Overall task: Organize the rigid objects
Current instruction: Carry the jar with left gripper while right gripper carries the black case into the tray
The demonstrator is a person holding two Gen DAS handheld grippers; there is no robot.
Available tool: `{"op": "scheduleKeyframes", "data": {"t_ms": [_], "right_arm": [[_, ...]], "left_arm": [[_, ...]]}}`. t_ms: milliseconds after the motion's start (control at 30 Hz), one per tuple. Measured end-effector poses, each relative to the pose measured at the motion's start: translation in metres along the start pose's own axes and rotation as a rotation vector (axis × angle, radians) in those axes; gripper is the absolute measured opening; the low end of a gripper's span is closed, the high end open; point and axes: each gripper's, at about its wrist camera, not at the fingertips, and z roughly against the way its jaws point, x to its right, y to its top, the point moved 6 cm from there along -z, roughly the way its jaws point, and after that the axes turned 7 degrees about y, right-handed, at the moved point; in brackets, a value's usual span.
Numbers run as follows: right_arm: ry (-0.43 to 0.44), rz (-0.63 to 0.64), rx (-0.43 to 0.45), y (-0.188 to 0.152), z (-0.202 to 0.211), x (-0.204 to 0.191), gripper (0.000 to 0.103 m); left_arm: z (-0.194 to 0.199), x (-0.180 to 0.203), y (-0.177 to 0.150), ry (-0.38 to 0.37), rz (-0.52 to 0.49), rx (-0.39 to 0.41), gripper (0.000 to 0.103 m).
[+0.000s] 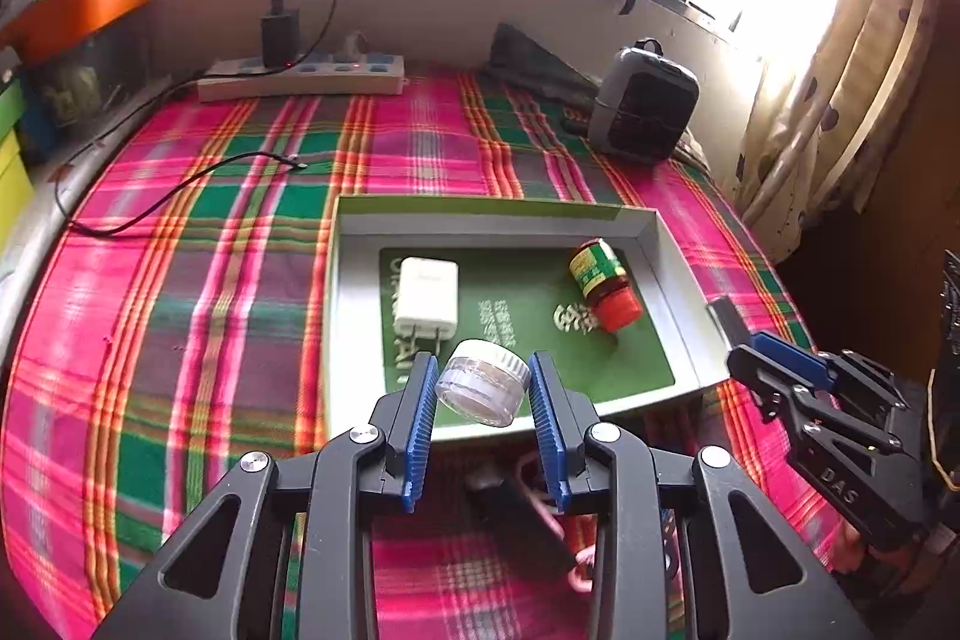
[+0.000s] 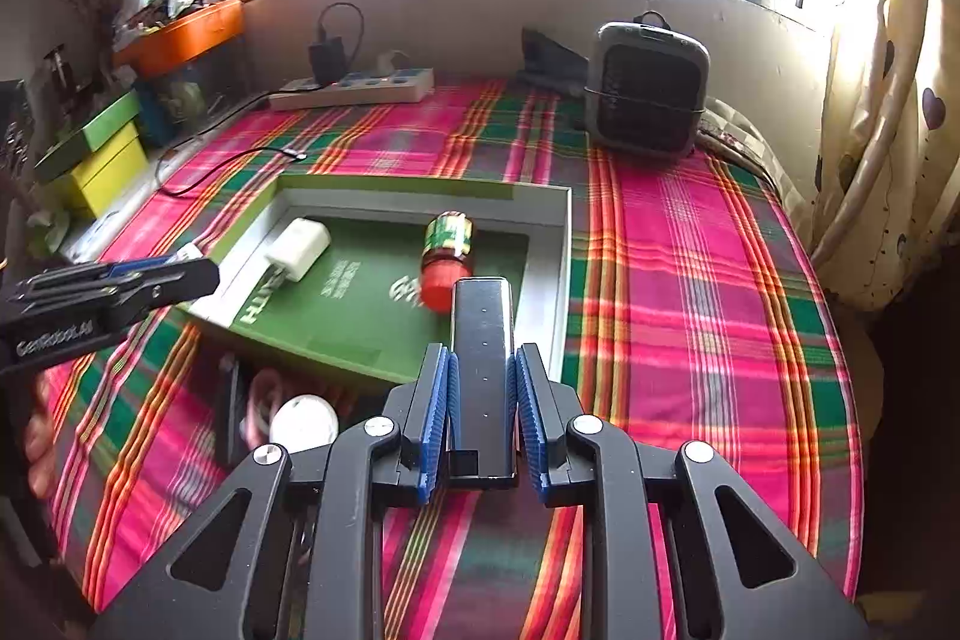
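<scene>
My left gripper (image 1: 483, 364) is shut on a small clear jar (image 1: 483, 385) with a white lid, held tilted above the near edge of a shallow grey tray (image 1: 354, 304) with a green floor. In the tray lie a white charger plug (image 1: 426, 298) and a red-capped bottle (image 1: 603, 286) on its side. My right gripper (image 2: 483, 361) is shut on a long black bar (image 2: 483, 334), held over the tray's (image 2: 551, 268) near right corner, close to the bottle (image 2: 447, 253). The charger plug (image 2: 297, 247) lies at the tray's left. Each gripper shows in the other's view: the right gripper (image 1: 747, 349) and the left gripper (image 2: 201, 271).
The tray sits on a pink and green plaid cloth (image 2: 690, 280). A power strip (image 1: 300, 76), a loose black cable (image 1: 180, 196) and a grey heater-like box (image 2: 645, 91) stand at the back. A white round item (image 2: 303, 421) and pink cable lie near the tray's front edge.
</scene>
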Motion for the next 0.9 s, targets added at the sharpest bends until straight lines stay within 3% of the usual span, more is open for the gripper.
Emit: {"op": "scheduleKeyframes", "data": {"t_ms": [333,900], "right_arm": [[-0.015,-0.017,-0.034,0.022,-0.035,0.011,0.024],[-0.004,-0.015,-0.116,0.030,-0.085,0.019,0.024]], "left_arm": [[-0.031,0.009,0.016,0.003,-0.016,-0.034,0.030],[-0.081,0.026,0.017,0.037,-0.081,-0.097,0.030]]}}
